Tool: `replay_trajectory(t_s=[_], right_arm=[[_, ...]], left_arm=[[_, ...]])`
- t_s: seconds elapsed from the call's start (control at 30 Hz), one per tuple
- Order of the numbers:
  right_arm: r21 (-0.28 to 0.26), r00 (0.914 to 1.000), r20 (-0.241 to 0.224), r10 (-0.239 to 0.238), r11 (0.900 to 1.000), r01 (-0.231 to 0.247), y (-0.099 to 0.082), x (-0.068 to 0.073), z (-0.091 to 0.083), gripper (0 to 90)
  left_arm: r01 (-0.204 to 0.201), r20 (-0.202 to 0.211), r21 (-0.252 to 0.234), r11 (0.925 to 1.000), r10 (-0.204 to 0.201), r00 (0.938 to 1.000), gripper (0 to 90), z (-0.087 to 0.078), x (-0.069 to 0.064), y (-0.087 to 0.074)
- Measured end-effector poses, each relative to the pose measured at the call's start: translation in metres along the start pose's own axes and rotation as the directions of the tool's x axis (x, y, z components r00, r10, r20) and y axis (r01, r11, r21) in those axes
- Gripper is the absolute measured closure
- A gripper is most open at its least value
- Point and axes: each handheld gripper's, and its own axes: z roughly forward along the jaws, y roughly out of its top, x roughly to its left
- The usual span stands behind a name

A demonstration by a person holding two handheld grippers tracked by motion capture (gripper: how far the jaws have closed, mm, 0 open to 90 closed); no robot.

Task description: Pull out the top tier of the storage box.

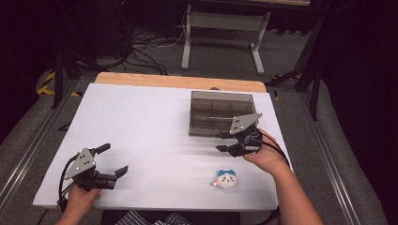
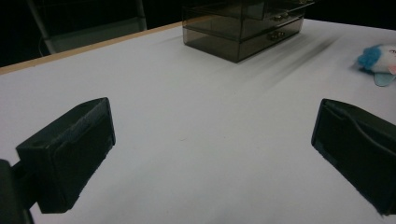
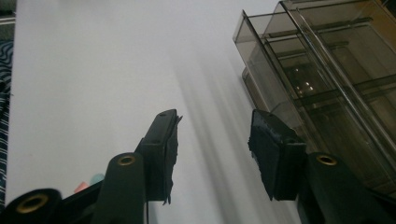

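A smoky see-through drawer box (image 1: 220, 115) stands at the table's far right; it is also in the left gripper view (image 2: 243, 28). My right gripper (image 1: 221, 143) hovers just in front of the box, open. In the right gripper view its jaws (image 3: 215, 140) hold nothing, and the box (image 3: 327, 84) lies close on the right. There the upper drawer front juts slightly past the lower one. A small white plush toy with a blue tuft (image 1: 226, 179) lies near the front edge (image 2: 380, 60). My left gripper (image 1: 114, 158) sits at the front left, wide open and empty (image 2: 212, 149).
The white table top (image 1: 141, 126) has a wooden strip along its far edge (image 1: 178, 80). Beyond it are a white desk frame (image 1: 223, 33) and cables on the floor. Metal rails run along both sides of the table.
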Motion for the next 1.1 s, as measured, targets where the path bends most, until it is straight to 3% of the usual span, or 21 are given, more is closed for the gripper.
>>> replay_trajectory(t_s=[0.37,0.73,1.1], right_arm=[[0.08,0.9971,0.072,-0.026,0.9966,0.02,0.008,-0.015,-0.001,54.0],[0.116,0.9945,0.098,-0.036,0.993,0.024,0.011,-0.029,0.007,53.5],[0.171,0.9942,0.096,-0.049,0.9847,0.032,0.01,-0.034,0.024,54.8]], left_arm=[[0.004,0.001,0.0,1.0,-0.004,1.0,0.4,0.0,0.0,0.0],[0.003,0.001,0.002,1.0,-0.003,1.0,0.4,0.0,0.0,0.0],[0.002,0.001,0.001,1.0,-0.002,1.0,0.4,0.0,0.0,0.0]])
